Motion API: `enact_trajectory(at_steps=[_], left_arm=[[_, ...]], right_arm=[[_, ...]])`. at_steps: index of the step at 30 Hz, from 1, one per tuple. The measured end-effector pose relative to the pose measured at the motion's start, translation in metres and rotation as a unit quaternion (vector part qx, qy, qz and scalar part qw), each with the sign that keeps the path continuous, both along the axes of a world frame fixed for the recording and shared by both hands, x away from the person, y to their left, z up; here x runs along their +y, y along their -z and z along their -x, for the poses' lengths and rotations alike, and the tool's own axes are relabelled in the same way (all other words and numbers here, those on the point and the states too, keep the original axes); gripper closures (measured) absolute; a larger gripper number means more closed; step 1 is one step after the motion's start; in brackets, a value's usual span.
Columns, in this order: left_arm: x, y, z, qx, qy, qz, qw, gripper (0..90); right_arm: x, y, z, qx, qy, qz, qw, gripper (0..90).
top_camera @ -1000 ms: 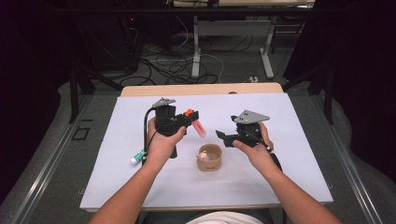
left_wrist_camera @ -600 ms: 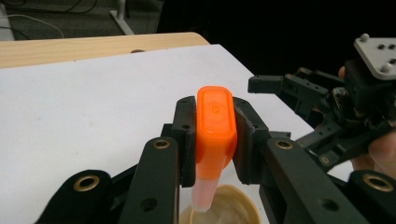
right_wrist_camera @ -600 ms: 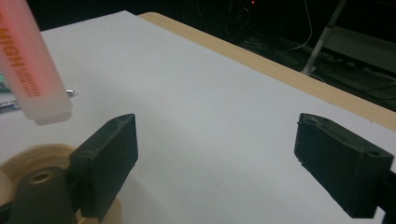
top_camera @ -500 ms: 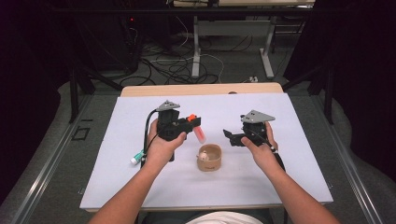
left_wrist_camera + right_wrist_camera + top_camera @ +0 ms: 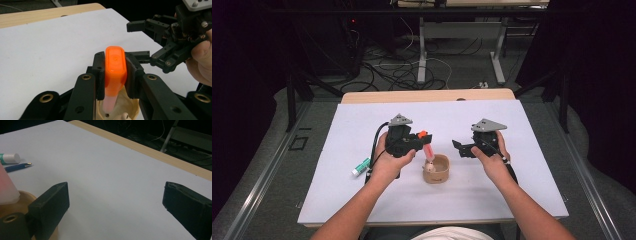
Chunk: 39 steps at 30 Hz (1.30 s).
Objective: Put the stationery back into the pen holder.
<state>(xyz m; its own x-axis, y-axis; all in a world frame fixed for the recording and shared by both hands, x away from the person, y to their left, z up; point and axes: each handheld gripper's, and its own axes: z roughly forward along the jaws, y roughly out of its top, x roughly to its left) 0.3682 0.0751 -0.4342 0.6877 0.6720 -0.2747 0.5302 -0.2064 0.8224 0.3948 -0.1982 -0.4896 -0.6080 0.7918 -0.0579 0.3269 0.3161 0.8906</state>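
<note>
Left tool point(image 5: 426, 142) with orange marker point(image 5: 115, 68) over wooden cup point(image 5: 436, 169); glue stick point(image 5: 361, 166) aside.

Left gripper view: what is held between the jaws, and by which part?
The left gripper is shut on an orange-capped translucent marker, gripped by its cap, its lower end in the small wooden cup.

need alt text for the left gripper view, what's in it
The left gripper clamps an orange-capped marker upright, its pale barrel dipping into a wooden cup below. Beyond, on the white table cover, a hand holds the right gripper with its jaws spread and empty.
</note>
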Motion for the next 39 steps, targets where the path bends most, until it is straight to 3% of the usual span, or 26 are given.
enact_trajectory(at_steps=[5, 16, 27, 39], left_arm=[[-0.004, 0.006, 0.001, 0.003, 0.005, -0.004, 1.0000, 74.6], [-0.013, 0.024, 0.003, -0.004, 0.018, -0.040, 0.9990, 74.6], [-0.021, 0.035, 0.006, -0.004, 0.027, -0.080, 0.9964, 74.5], [-0.023, 0.044, 0.007, -0.004, 0.024, -0.089, 0.9957, 74.3]], right_arm=[[0.001, 0.001, 0.000, 0.005, 0.002, 0.000, 1.0000, 6.5], [0.003, 0.003, 0.000, 0.008, -0.001, 0.003, 1.0000, 6.5], [0.003, 0.004, 0.000, 0.011, -0.003, 0.005, 0.9999, 6.5], [0.002, 0.003, 0.000, 0.018, -0.005, 0.007, 0.9998, 6.7]])
